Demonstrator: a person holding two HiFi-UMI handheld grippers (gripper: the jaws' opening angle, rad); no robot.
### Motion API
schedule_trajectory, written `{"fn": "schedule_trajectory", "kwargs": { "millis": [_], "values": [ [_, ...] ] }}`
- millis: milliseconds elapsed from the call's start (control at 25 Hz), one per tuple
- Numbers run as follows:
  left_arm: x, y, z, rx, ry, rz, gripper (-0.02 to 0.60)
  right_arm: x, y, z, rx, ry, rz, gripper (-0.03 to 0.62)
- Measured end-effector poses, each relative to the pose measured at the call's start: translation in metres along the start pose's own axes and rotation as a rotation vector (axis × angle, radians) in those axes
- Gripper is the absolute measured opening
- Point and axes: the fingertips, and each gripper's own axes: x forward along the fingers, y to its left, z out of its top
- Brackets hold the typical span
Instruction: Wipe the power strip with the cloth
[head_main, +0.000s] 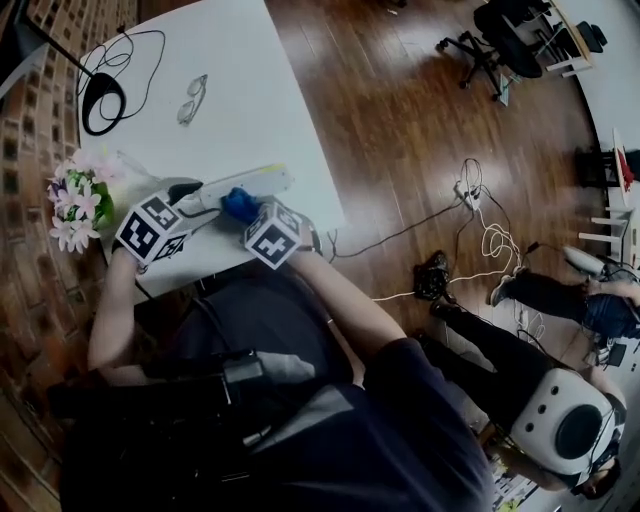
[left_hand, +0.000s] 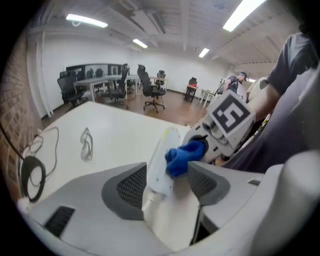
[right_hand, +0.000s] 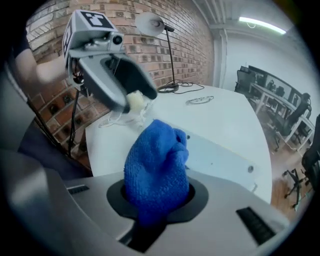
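Right gripper (right_hand: 159, 202): jaws nearly together, clamped on a bunched blue cloth (right_hand: 157, 165). The cloth stands up out of the jaws, and its upper end lies against the power strip (right_hand: 220, 157).

Left gripper (left_hand: 167, 189): jaws set wide, clamped on the near, cord end of the power strip, with a dark pad on either side of the white body. The right gripper view confirms this end is held in the tips.

The power strip is at the near edge of the bench (head_main: 240, 90), between the two marker cubes. It runs from the left jaws toward the bench's right edge and is tilted, so a plain face with small holes is turned to the right gripper. The cloth touches it partway along, just beyond the left jaws.

Farther back on the bench lie a pair of glasses (head_main: 192, 98) and a black lamp base (head_main: 103, 100) with its looped cable. Pink and white flowers (head_main: 78, 205) stand at the bench's left edge, against a brick wall.
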Motion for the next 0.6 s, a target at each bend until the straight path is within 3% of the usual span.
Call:
{"fn": "schedule_trajectory", "kwargs": {
  "millis": [80, 160, 240, 320, 480, 600],
  "values": [
    [0.009, 0.021, 0.024, 0.059, -0.042, 0.017, 0.273, 0.002, -0.002, 0.000, 0.006, -0.001, -0.003, 0.061],
    [0.037, 0.028, 0.020, 0.083, 0.047, -0.076, 0.273, 0.004, -0.005, 0.001, 0.018, -0.006, -0.003, 0.061],
    [0.064, 0.021, -0.004, 0.019, 0.177, -0.236, 0.273, 0.007, -0.005, 0.000, 0.028, -0.005, 0.000, 0.061],
    [0.075, 0.015, -0.018, -0.069, 0.216, -0.329, 0.282, 0.010, -0.006, -0.002, 0.029, -0.001, 0.000, 0.061],
    [0.077, 0.017, -0.017, -0.160, 0.198, -0.376, 0.286, 0.008, -0.008, 0.001, 0.016, -0.013, -0.009, 0.061],
    [0.078, 0.013, -0.017, -0.184, 0.198, -0.407, 0.290, 0.007, -0.007, 0.000, 0.007, -0.020, -0.006, 0.061]
  ]
}}
